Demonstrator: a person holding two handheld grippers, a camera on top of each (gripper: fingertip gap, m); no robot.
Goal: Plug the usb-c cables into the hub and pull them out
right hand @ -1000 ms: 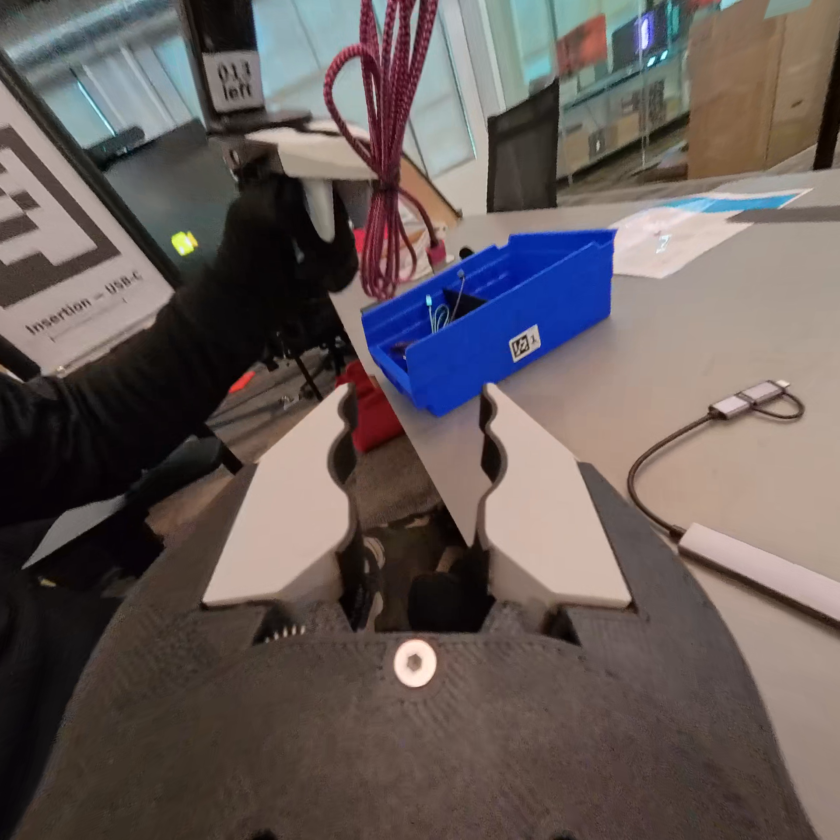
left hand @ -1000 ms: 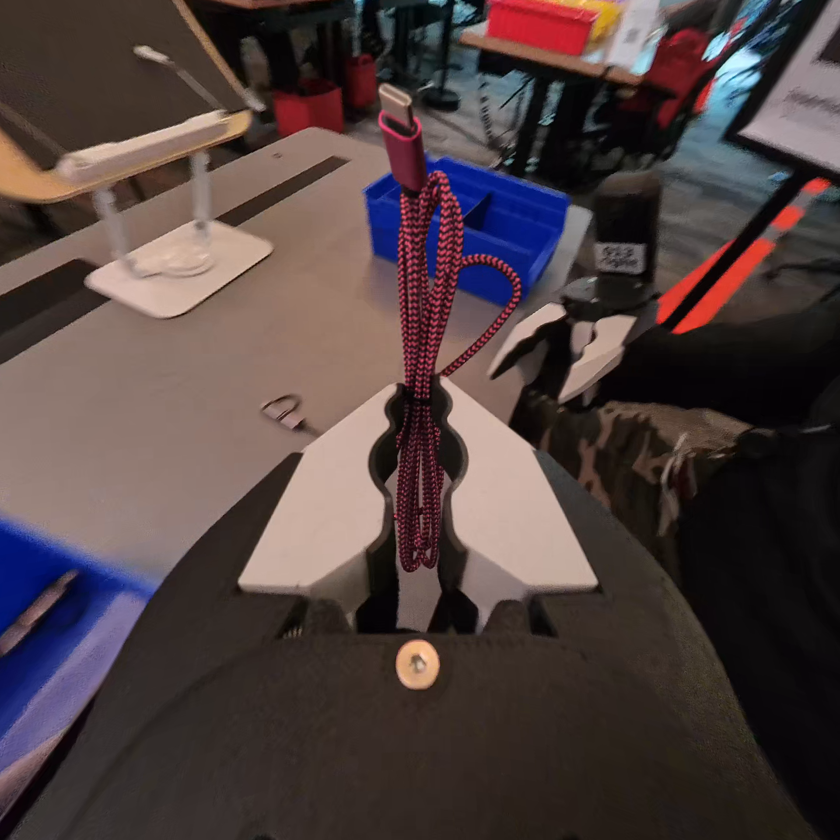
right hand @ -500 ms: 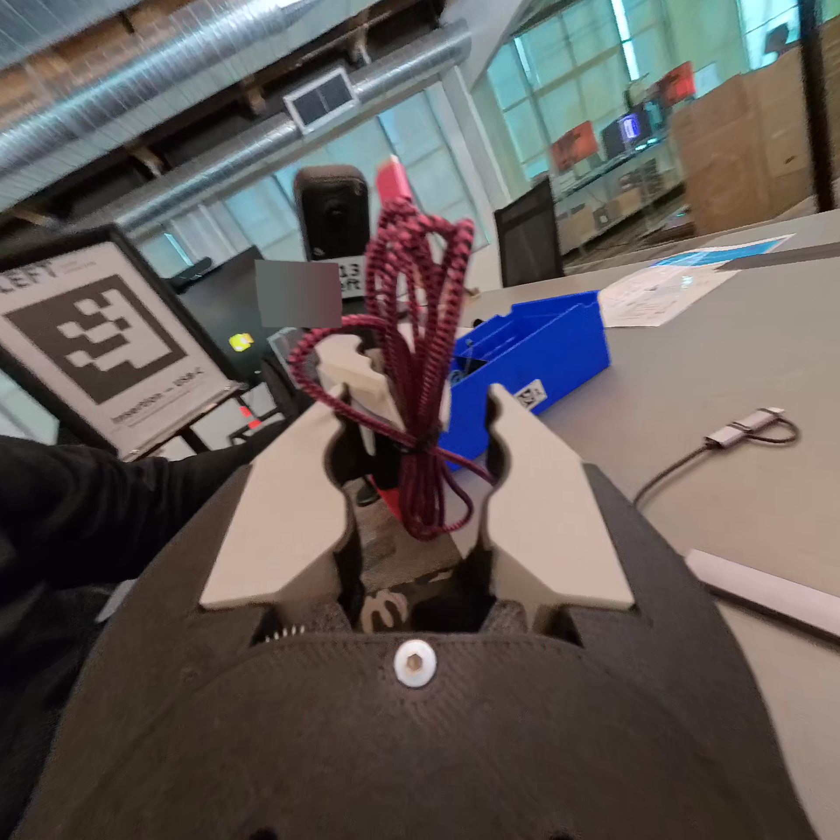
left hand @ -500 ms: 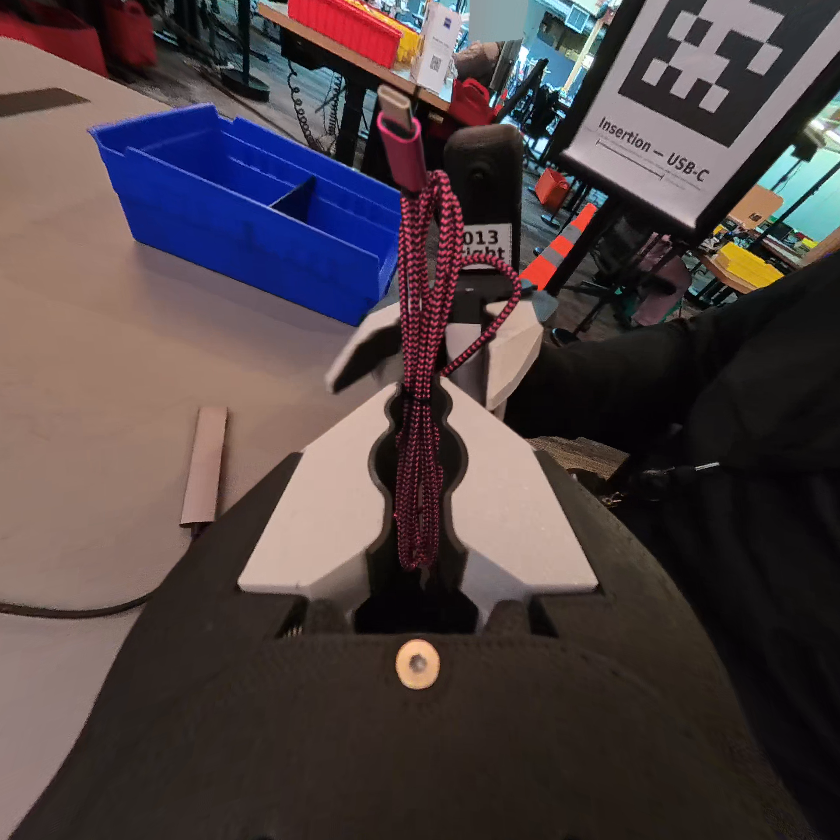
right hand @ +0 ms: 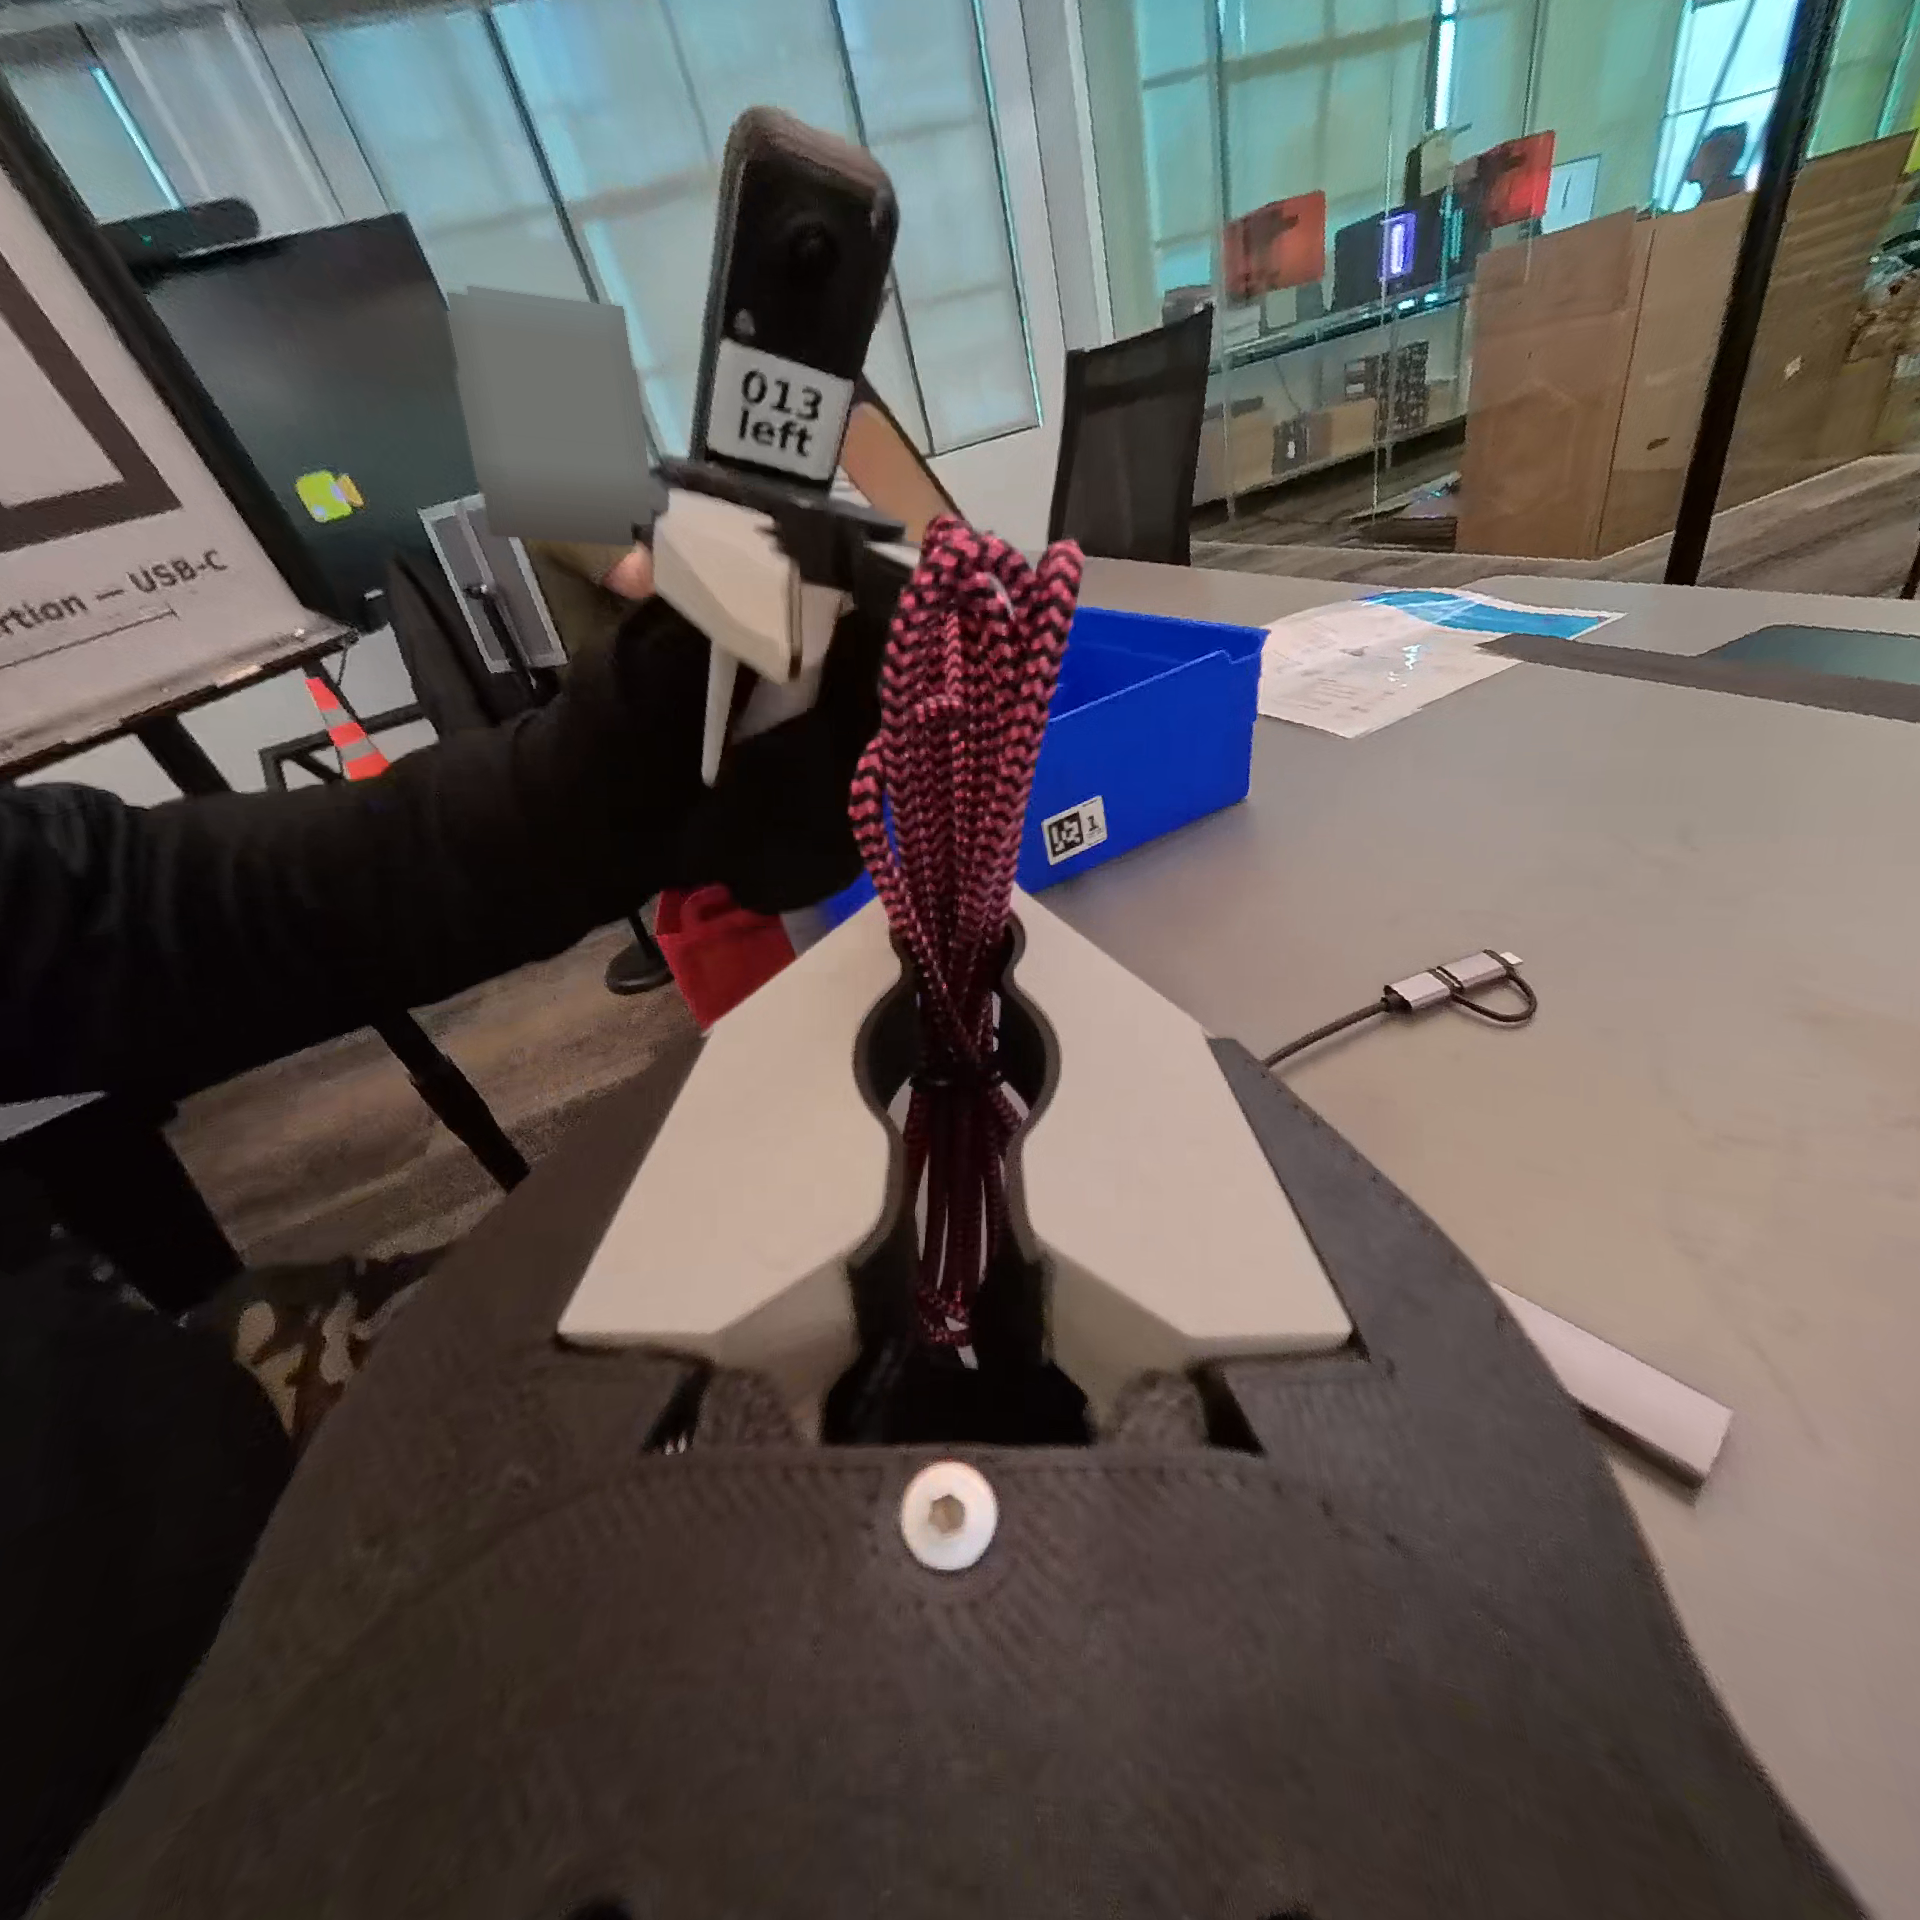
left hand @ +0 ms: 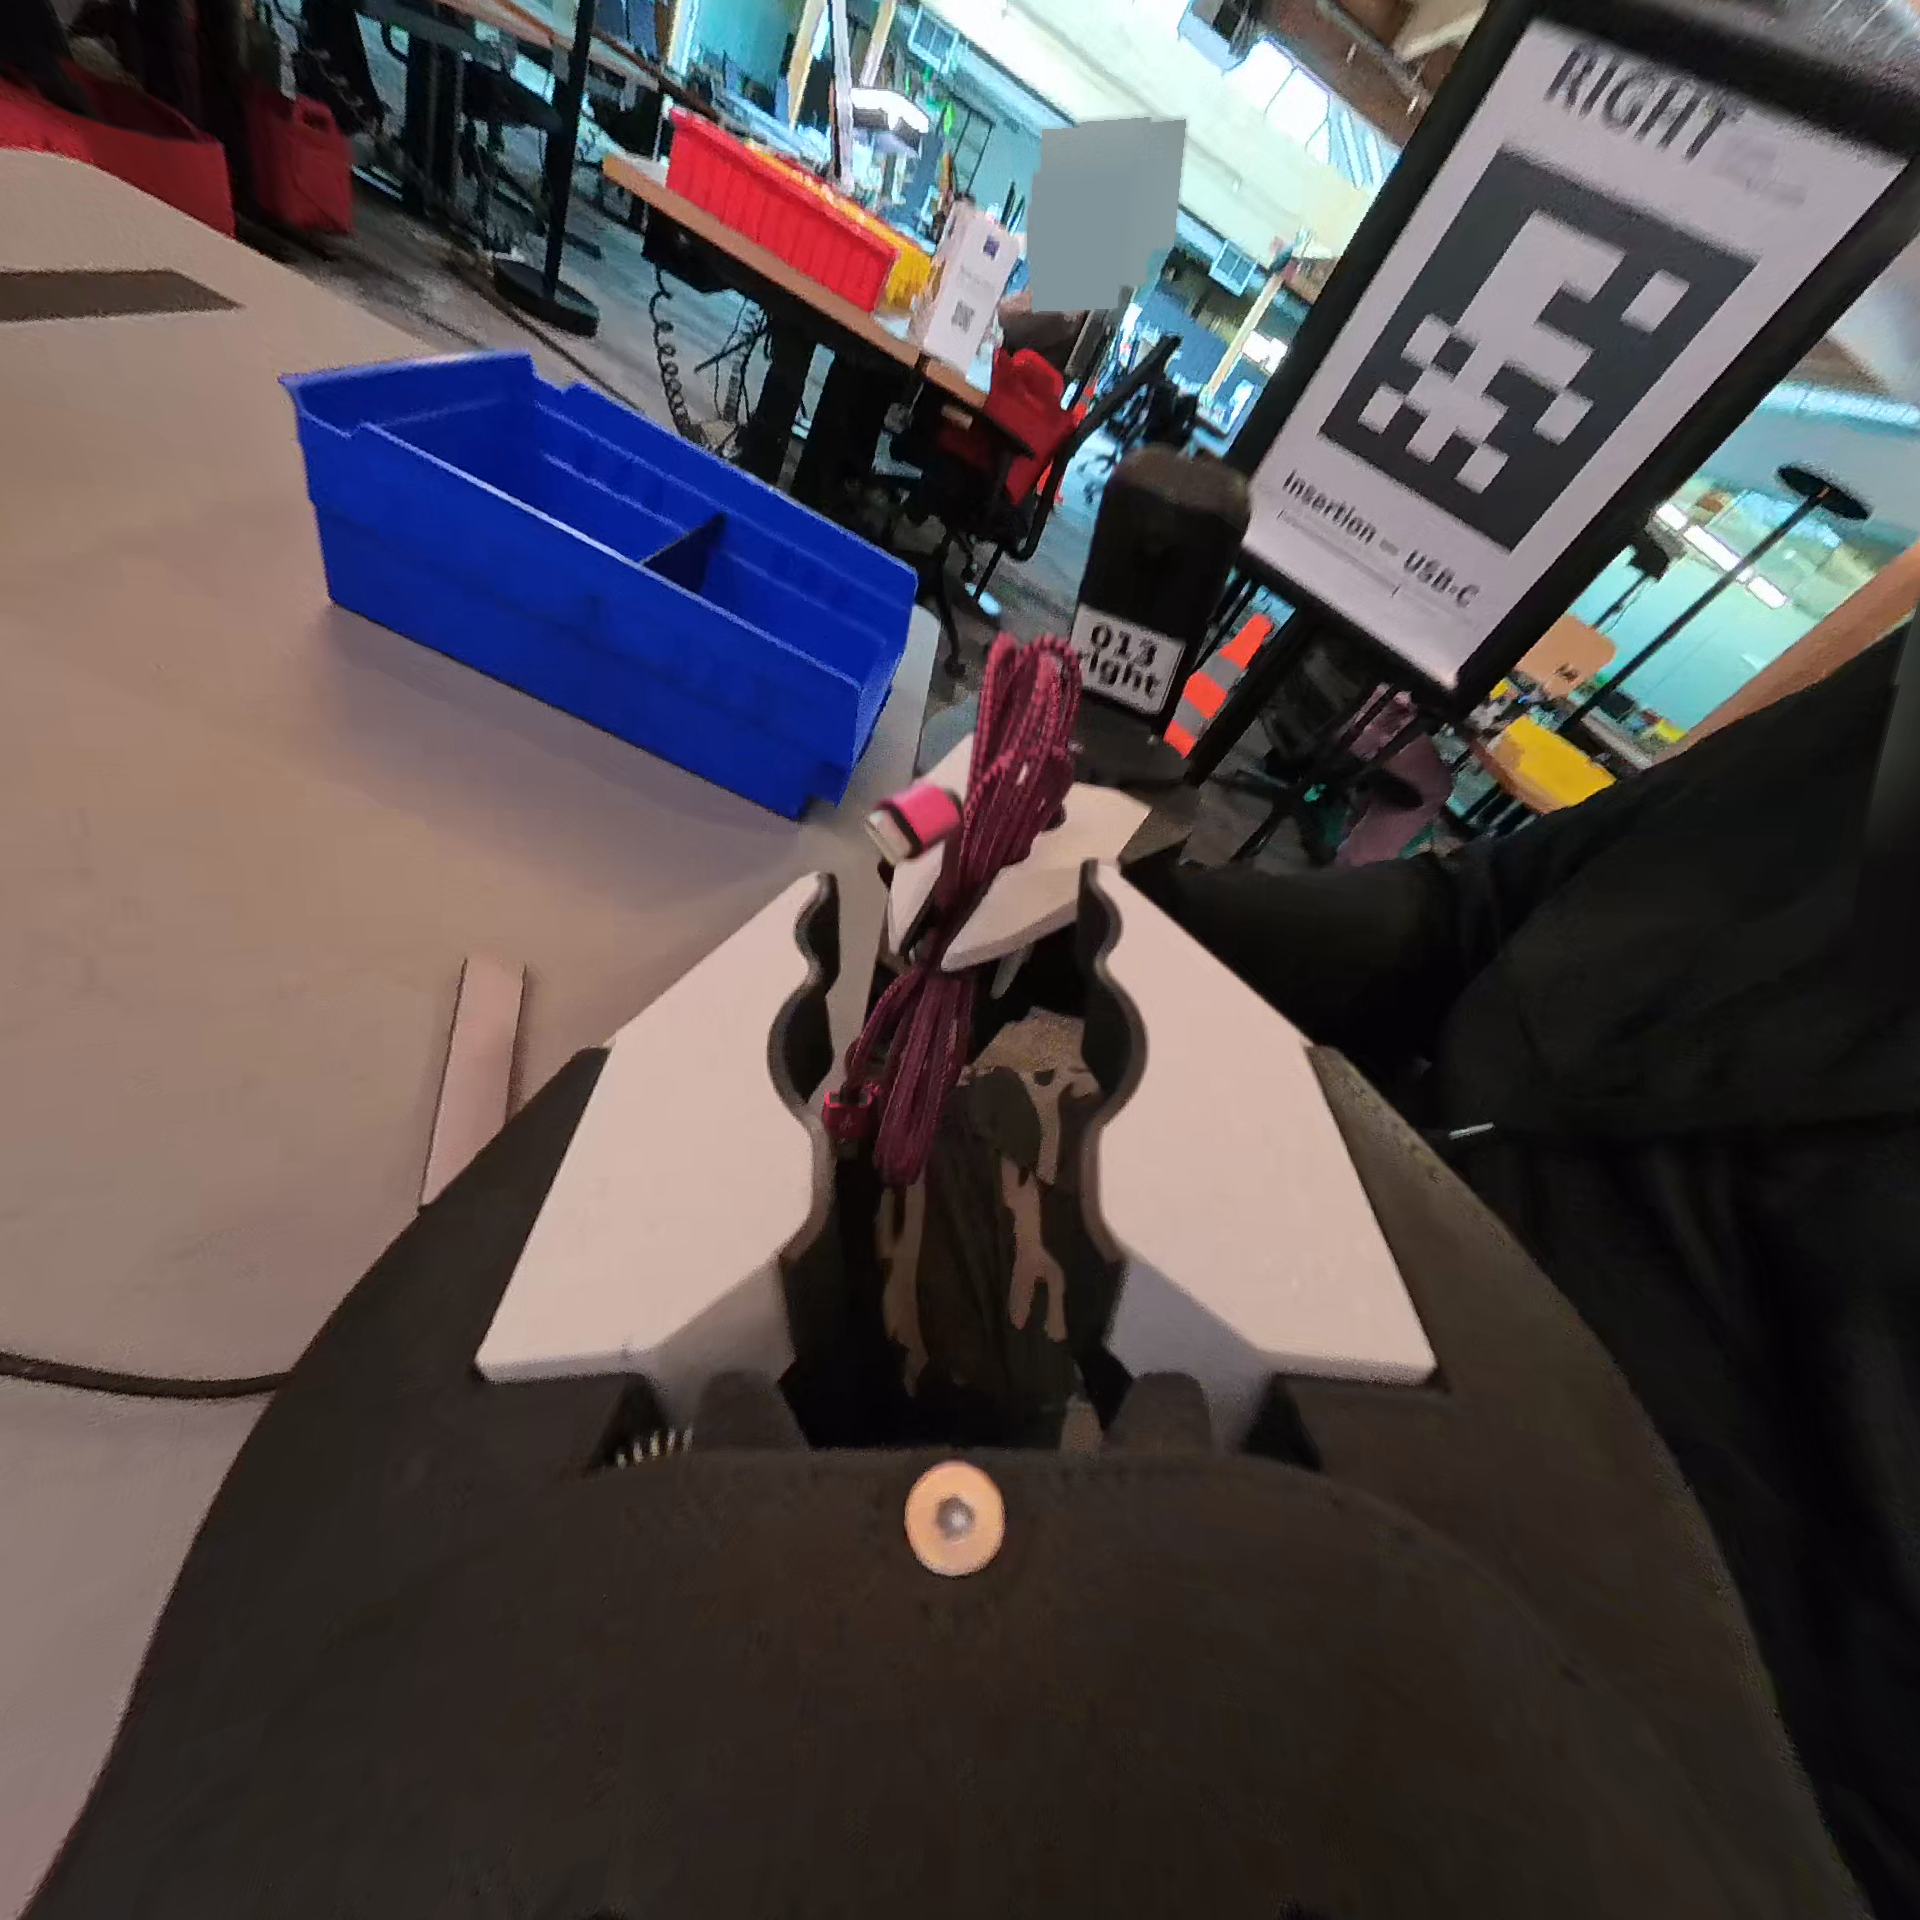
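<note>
A bundled red-and-black braided USB-C cable (right hand: 966,727) stands up from my right gripper (right hand: 961,935), which is shut on it at the tie. In the left wrist view the same cable (left hand: 1013,748) hangs from the right gripper's white fingers (left hand: 1023,894), its pink plug (left hand: 914,821) pointing left. My left gripper (left hand: 956,883) is open and empty, just in front of the cable. It also shows in the right wrist view (right hand: 748,665), held up by a black-sleeved arm. The white hub (right hand: 1621,1392) lies on the table at right, with its dark lead and grey adapter (right hand: 1455,982).
A blue bin (left hand: 582,582) stands on the grey table (left hand: 208,831) near its edge; it also shows in the right wrist view (right hand: 1143,727). The hub's end (left hand: 473,1060) lies left of my left gripper. Papers (right hand: 1382,655) lie farther back. Marker boards on stands are off the table. The grippers are tip to tip, or close to it. From either gripper's tips it is about 20 cm to the white hub (right hand: 1621,1392). It turns up in the left wrist view (left hand: 489,995) as well.
The cable bundle has passed from my left gripper to my right. The left has opened and let go; the right has shut on the bundle. Both grippers moved close together.
</note>
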